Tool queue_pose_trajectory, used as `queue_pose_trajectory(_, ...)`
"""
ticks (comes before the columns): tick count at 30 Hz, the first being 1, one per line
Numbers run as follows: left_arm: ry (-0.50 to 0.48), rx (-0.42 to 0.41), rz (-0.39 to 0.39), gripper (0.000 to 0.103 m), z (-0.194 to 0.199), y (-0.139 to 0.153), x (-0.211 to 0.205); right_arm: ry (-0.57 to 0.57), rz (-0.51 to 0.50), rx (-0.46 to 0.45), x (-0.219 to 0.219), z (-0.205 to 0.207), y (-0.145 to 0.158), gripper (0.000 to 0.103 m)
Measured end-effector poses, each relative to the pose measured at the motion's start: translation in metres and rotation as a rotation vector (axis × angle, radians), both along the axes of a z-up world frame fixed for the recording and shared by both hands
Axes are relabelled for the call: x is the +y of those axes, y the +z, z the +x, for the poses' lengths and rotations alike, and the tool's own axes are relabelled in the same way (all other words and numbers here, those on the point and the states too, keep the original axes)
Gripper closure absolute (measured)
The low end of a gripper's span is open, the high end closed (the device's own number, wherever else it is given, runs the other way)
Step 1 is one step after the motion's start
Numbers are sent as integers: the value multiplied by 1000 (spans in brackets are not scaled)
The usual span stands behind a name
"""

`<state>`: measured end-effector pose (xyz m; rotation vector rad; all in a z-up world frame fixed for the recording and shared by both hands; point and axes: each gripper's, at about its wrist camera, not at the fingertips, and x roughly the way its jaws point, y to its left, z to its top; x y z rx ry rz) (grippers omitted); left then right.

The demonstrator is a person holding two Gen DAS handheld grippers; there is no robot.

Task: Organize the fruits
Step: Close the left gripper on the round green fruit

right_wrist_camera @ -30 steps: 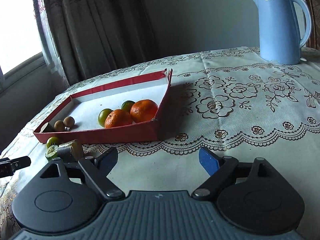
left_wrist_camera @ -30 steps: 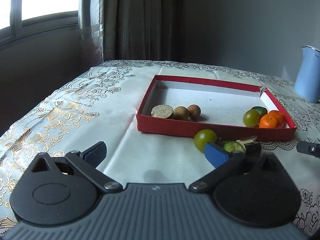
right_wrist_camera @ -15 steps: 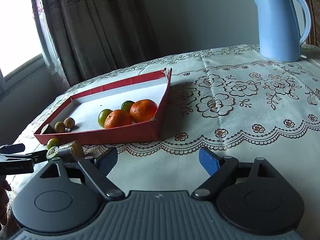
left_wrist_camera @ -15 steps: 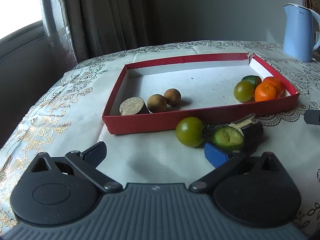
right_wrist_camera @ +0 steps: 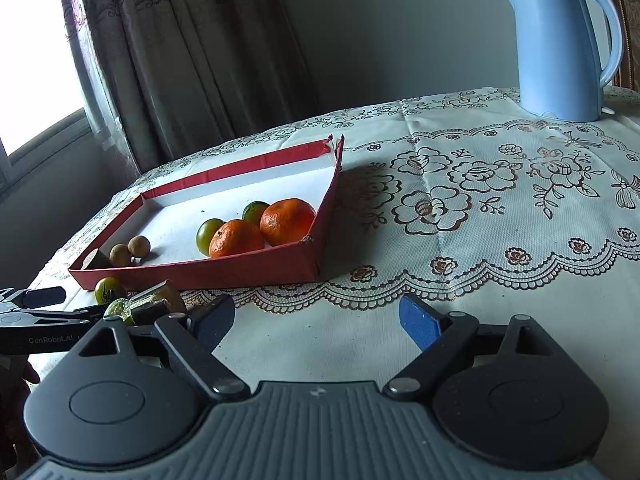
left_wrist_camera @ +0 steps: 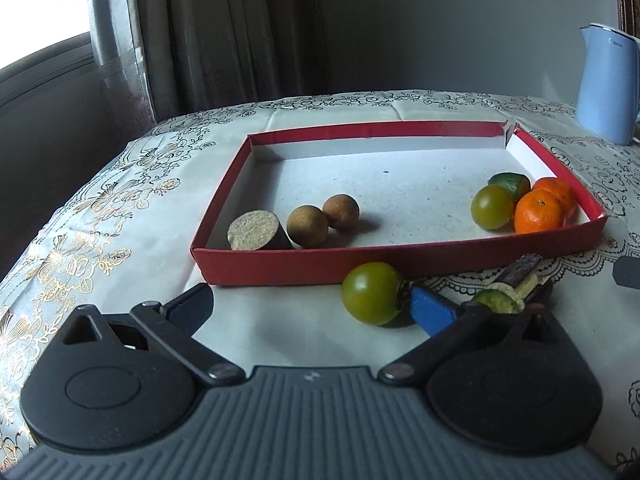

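Observation:
A red tray holds two brown longans, a cut brown fruit piece, a green fruit, a dark green one and two mandarins. A green tomato lies on the cloth in front of the tray, just left of my right blue finger pad. Cut fruit pieces lie right of it. My left gripper is open and empty, low over the cloth. My right gripper is open and empty, to the right of the tray; the tomato shows at its left.
A light blue kettle stands at the far right of the table. A curtain and window are behind. The table edge drops away on the left. My left gripper's fingers show in the right wrist view.
My left gripper has swung right and moved closer to the tray, so the green tomato now sits near its right finger. My right gripper has barely moved.

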<state>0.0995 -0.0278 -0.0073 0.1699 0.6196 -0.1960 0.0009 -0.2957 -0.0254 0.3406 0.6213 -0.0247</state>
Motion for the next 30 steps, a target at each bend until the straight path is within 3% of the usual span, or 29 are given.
queue_pose_trajectory(2, 4, 24, -16, 1, 5, 0, 0, 0, 0, 0, 0, 0, 0, 12)
queue_pose_trajectory(5, 1, 34, 23, 9, 7, -4, -7, -1, 2, -1, 0, 0, 0, 12)
queue_pose_trajectory(9, -6, 46, -1, 16, 8, -5, -6, 0, 2, 0, 0, 0, 0, 12)
queue_pose_trajectory(19, -62, 38, -27, 51, 1, -4, -13, -1, 3, 0, 0, 0, 0, 12)
queue_pose_trajectory(25, -80, 40, -50, 66, -1, -4, -14, -1, 1, 0, 1, 0, 0, 12)
queue_pose_trajectory(30, -77, 32, -45, 70, -5, -4, -14, 0, -1, 1, 1, 0, 0, 12)
